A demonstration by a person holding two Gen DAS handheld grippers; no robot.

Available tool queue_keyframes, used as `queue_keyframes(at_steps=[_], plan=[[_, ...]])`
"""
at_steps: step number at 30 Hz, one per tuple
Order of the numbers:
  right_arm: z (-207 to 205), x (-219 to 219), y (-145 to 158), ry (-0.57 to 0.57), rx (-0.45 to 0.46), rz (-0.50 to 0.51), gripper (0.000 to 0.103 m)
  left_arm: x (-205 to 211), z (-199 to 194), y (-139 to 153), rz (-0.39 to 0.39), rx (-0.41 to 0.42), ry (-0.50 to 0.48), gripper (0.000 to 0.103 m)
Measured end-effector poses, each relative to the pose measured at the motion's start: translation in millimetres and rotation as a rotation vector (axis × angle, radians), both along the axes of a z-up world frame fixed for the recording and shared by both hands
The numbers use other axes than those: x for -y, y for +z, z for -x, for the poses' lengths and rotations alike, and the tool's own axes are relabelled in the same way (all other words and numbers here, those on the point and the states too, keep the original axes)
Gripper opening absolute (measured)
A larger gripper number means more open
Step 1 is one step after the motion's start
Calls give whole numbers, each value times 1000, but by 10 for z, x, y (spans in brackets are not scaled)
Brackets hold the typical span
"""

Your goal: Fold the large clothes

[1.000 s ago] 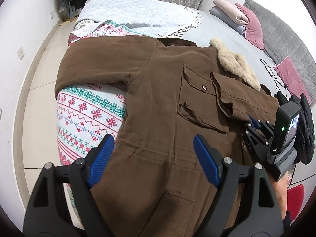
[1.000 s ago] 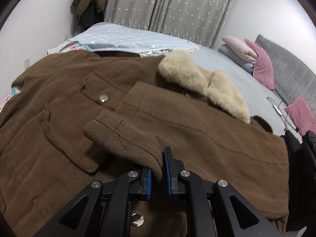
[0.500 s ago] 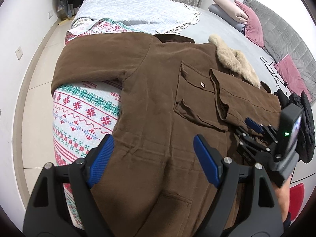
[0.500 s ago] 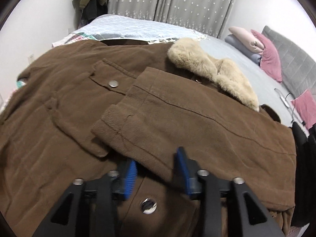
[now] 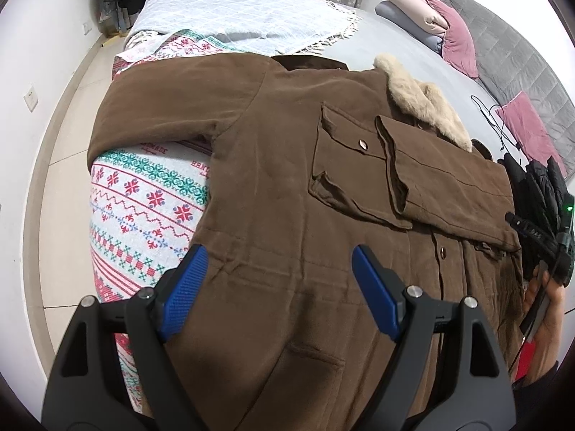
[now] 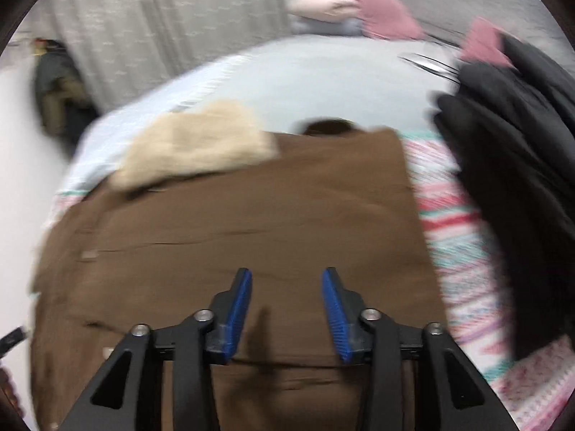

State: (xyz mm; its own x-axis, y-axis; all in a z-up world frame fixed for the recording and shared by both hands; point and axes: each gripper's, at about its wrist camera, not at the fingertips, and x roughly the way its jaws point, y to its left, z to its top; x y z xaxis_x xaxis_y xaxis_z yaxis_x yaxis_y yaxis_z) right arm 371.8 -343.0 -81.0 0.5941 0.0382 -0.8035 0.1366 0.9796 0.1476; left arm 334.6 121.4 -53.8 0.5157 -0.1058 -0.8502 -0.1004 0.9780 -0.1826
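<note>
A: Where's the coat?

B: Spread flat on the bed, fur collar far, one sleeve folded across the chest, the other sleeve out left.

A: How will it handle?

B: Heavy, thick, soft, I'd guess. I'd pinch the left cuff or a hem.

A: Jaws?

B: My left gripper hangs wide open above the coat. My right gripper is closing, with nothing between its jaws.
</note>
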Motion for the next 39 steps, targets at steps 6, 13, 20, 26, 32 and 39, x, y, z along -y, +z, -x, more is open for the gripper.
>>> queue_keyframes(at_steps=[6,13,20,26,32,39], plan=[[-5,126,-391,-41,-56,178,34,52,-37,-49,-20,-9,-4,83],[-19,54,-403,-74,-58,260,34,-35,-62,-37,-2,-7,16,83],[202,-290,45,-108,20,337,36,-422,-177,-31,109,-21,105,83],[510,-785,391,-56,44,259,51,-1345,-333,-45,187,7,305,83],[736,-1381,462,183,76,109,72,-2626,-222,-468,430,10,578,83],[779,-1851,332,351,56,38,75,-3400,-135,-1252,963,65,751,83]])
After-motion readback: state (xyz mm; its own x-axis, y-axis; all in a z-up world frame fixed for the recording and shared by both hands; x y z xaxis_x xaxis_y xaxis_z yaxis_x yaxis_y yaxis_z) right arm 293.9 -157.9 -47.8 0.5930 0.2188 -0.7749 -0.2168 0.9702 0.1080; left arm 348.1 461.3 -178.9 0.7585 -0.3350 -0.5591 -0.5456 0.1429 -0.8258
